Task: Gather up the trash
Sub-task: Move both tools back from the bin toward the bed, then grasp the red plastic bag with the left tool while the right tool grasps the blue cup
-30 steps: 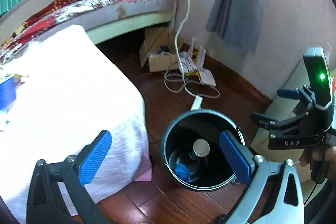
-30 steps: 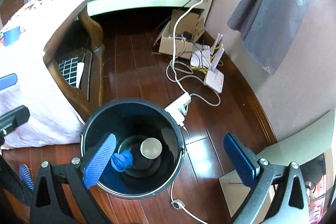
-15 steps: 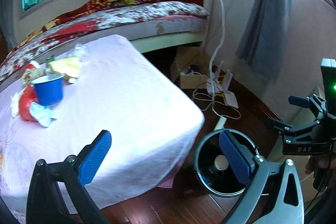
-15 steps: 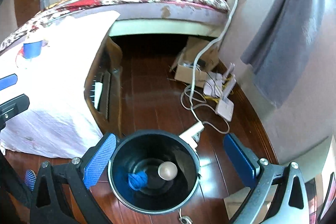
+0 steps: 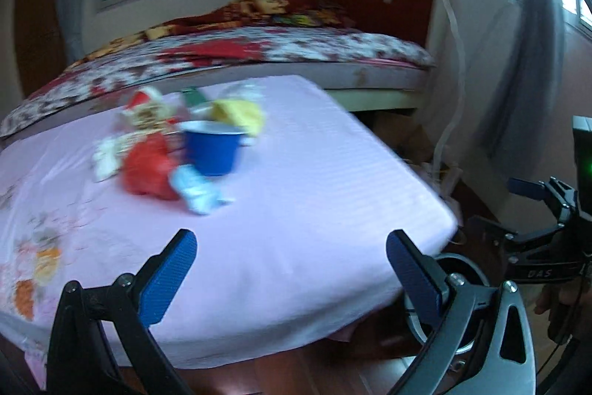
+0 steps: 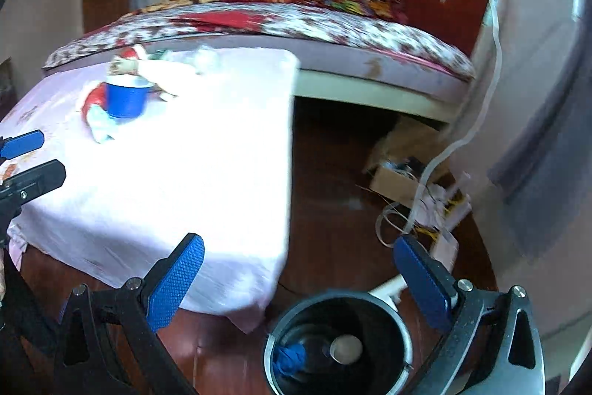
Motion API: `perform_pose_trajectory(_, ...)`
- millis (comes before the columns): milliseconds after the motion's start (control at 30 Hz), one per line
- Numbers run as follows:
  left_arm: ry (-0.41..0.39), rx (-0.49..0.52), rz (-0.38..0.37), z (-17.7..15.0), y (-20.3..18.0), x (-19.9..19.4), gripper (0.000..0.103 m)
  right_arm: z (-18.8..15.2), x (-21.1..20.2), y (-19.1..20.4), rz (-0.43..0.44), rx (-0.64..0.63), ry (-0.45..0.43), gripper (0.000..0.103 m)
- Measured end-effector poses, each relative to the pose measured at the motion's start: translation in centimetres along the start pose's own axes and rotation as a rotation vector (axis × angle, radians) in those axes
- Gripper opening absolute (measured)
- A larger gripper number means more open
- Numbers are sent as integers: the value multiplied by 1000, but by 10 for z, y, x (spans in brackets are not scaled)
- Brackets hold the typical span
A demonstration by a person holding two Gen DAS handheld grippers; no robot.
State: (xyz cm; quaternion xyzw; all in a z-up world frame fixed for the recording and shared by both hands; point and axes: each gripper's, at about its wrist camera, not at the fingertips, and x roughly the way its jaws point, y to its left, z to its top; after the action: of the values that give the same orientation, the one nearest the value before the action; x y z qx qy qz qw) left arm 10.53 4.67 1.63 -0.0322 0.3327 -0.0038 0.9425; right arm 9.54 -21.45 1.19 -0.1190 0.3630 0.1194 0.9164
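Left wrist view is blurred, but the left gripper [image 5: 292, 269] is plainly spread wide and empty over the near edge of the pink-covered table [image 5: 296, 195]. Up at eleven o'clock sits the trash pile: a red wrapper [image 5: 148, 169], a pale blue scrap [image 5: 196, 191], the blue cup [image 5: 212, 150] and a yellow wrapper [image 5: 240, 111] behind it, all bunched together. Swing right and the right gripper [image 6: 299, 280] hangs with its jaws apart too, nothing between them, the black bin [image 6: 338, 343] on the floor at six o'clock holding a blue wad [image 6: 290, 356] and a round lid [image 6: 346, 348]. My read: reach for one loose piece at the near edge, the pale scrap looks easiest, and pinch low so the cup stays upright.
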Motion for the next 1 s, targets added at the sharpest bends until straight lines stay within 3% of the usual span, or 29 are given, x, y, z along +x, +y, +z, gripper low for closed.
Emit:
perform_pose_trajectory(367,11,-145,141,-15,107,-2,94,58,39,105,244,-62,-51,103)
perform_pose_trajectory(567,21,-177,190,-20,142,3,94,82,68,160,250,-97,-34,103)
perform_pose_trajectory(633,23,-184,189,-17,151,8,90,89,78,168,251,-89,-36,103)
perform_pose_trajectory(1000,24,-160,152,9,170,46,89,135,125,184,295,-14,-30,103)
